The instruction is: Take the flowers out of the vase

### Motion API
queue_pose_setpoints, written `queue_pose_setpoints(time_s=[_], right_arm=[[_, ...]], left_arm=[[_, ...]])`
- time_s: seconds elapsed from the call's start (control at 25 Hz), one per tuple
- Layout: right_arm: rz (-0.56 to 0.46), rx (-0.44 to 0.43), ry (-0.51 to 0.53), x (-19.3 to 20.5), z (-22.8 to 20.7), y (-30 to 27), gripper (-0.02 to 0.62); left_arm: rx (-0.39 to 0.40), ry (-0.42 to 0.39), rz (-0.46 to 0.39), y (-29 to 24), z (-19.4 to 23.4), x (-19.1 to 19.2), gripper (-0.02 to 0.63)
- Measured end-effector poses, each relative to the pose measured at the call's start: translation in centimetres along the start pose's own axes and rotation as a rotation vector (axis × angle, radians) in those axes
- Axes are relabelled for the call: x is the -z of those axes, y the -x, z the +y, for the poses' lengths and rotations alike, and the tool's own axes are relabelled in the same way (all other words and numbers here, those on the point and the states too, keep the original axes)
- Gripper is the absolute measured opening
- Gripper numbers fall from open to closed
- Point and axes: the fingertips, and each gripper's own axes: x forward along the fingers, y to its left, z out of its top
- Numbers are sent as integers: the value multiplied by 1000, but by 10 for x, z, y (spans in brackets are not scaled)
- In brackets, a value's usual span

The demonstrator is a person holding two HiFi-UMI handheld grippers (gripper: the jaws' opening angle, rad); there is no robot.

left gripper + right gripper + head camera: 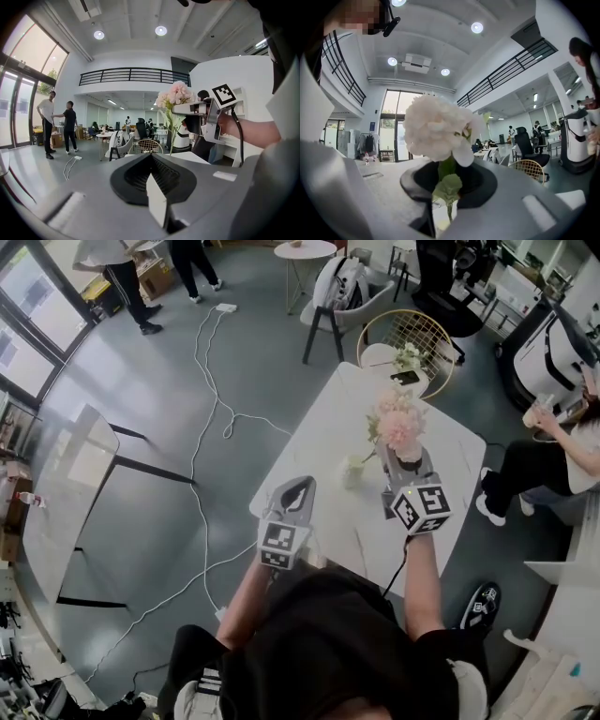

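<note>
Our left gripper (300,484) is clenched on nothing; our right gripper (407,459) grips the flowers (401,426).
The vase (353,471) stands on the table (319,423) between our grippers. The right one clamps the stem (171,137), blooms up, slanting down-left toward the vase. Whether its foot clears the rim we cannot tell.

Pale pink flowers (401,423) stand upright, right of centre (leafy green stem slanting down-left) toward the small clear vase (353,469).
</note>
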Motion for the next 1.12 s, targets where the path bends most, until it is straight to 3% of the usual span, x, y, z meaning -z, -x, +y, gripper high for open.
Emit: queue_pose_setpoints(time_s=[0.36,1.12], right_arm=[[-37,29,21,-18,-5,25,86],[28,201,20,15,-62,130,86]], left_arm=[[26,-13,-6,3,-17,-3,6],[129,-50,-17,-15,-92,-16,6]])
